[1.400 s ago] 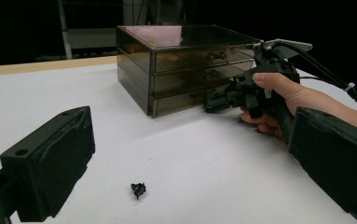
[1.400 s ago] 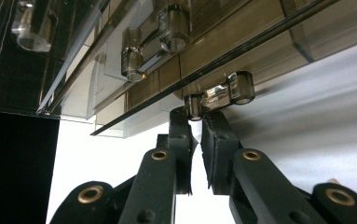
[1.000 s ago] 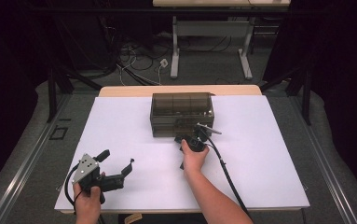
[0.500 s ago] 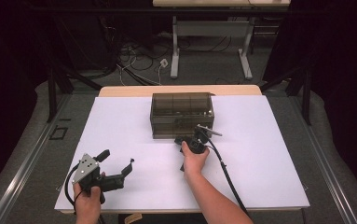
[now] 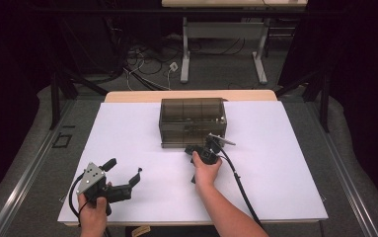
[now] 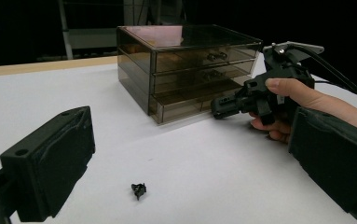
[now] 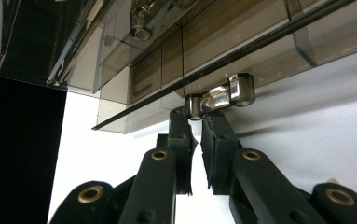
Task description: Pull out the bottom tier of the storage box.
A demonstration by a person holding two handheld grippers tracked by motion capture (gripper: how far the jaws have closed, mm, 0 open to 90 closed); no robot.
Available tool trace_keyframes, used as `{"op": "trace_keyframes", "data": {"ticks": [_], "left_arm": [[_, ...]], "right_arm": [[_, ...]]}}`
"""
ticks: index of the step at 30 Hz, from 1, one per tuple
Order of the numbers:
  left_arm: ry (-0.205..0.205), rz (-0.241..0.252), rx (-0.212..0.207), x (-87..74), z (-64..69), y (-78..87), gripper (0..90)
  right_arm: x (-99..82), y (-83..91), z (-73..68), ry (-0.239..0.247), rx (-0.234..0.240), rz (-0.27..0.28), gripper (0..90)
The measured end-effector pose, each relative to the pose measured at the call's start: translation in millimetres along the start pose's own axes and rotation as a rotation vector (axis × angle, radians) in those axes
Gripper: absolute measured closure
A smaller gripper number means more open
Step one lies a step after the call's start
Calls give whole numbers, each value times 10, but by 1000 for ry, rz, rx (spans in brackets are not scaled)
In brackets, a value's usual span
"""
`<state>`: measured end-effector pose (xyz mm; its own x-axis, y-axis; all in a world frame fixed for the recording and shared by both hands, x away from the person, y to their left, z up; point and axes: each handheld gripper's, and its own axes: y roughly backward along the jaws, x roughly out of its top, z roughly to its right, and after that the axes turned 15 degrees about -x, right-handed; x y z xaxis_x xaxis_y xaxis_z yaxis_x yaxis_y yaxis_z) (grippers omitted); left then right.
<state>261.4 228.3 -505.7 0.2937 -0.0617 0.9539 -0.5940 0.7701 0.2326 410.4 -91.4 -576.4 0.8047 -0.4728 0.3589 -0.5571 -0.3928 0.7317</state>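
Right claw [image 7: 195, 122] is clamped on the bottom drawer's clear handle [image 7: 220, 98] of the smoked drawer cabinet [image 5: 192, 121] mid-bench; a straight, level pull should be used. Left claw [image 6: 185, 154] is held apart, idle.

Smoky translucent drawer cabinet [image 5: 193, 121], three stacked drawers, upright near the far middle of the white table [image 5: 127, 143], clear handle [image 7: 220, 99] of the bottom drawer [image 6: 190, 100] at its front, drawer looks closed
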Motion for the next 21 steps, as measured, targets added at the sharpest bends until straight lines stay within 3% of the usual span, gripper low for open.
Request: {"op": "trace_keyframes", "data": {"ticks": [21], "left_arm": [[-4, 1, -1, 2, 2, 0, 5]], "right_arm": [[-55, 46, 33, -6, 1, 3, 833]]}}
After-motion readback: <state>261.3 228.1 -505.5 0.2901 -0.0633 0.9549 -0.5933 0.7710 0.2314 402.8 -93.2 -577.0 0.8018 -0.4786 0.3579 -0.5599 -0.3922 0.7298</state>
